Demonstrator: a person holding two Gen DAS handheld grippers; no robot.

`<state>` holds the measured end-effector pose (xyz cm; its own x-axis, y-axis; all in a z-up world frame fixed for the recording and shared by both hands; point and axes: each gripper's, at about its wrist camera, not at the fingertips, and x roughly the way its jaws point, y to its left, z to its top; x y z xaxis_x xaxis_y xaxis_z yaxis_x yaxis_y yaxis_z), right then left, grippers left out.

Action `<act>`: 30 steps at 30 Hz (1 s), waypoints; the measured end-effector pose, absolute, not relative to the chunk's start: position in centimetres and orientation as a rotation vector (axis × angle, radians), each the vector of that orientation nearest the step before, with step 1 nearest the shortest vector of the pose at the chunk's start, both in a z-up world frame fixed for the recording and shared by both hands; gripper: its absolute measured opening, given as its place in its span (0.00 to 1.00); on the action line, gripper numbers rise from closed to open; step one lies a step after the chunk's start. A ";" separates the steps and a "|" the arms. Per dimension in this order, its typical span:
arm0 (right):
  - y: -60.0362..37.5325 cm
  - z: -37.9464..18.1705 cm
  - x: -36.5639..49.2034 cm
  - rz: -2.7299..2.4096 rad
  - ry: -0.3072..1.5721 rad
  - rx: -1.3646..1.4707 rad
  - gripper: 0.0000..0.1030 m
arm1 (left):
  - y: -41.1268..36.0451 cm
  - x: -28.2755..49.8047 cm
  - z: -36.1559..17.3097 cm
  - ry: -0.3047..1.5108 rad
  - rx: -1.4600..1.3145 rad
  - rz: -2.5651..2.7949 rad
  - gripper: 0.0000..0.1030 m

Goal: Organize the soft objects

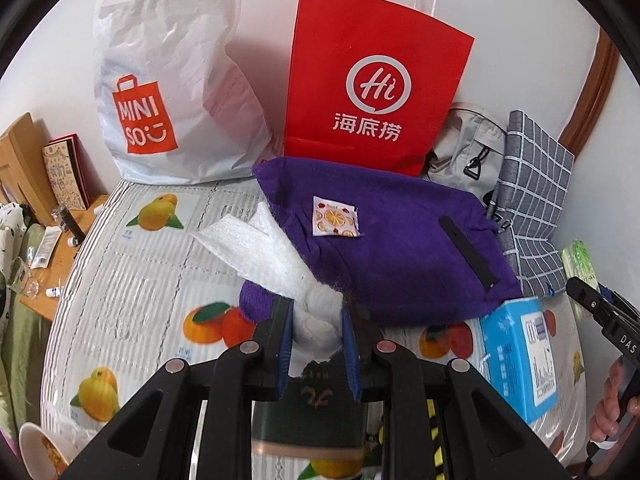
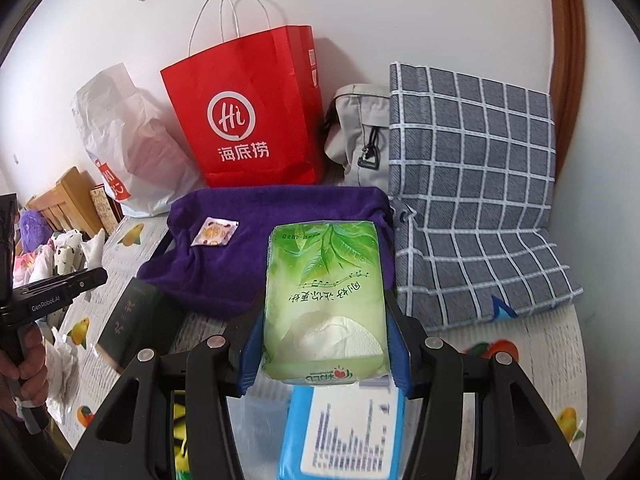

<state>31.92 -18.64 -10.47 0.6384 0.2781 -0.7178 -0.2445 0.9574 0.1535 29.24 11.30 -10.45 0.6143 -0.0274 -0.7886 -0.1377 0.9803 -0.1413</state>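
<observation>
The white cloth (image 1: pixel 280 256) sat right in your left gripper (image 1: pixel 316 344), its bunched end pinched between the blue pads (image 1: pixel 285 344) and the rest fanning out ahead and to the left, over the fruit-print cover (image 1: pixel 132 264). Its far part lay against the purple towel (image 1: pixel 400 248), which carried a small orange-print sachet (image 1: pixel 335 217). Below that gripper stood a dark box (image 1: pixel 310 404).

Over on your right, the green tissue pack (image 2: pixel 325 300) was gripped by its sides, your right gripper (image 2: pixel 325 350) clamped on its near end, with the pack pointing forward over the towel's (image 2: pixel 248 256) near edge. Under it lay a blue box (image 2: pixel 344 432). Beyond the towel, the red bag (image 2: pixel 244 120) and the white plastic bag (image 2: pixel 128 140) stood against the wall, a grey bag (image 2: pixel 356 136) beside them and the checked cushion (image 2: pixel 476 184) to the right.
</observation>
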 end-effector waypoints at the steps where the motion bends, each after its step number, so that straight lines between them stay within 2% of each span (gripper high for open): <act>1: -18.5 -10.5 32.4 0.300 0.826 0.040 0.51 | 11.3 29.5 -10.4 0.909 -0.194 0.065 0.21; 21: -15.4 -9.6 40.5 0.354 0.807 0.032 0.51 | 10.1 37.7 -11.2 0.959 -0.157 0.037 0.21; 30: -14.5 -13.1 42.2 0.364 0.860 -0.001 0.51 | 10.2 39.1 -14.5 1.015 -0.187 0.024 0.21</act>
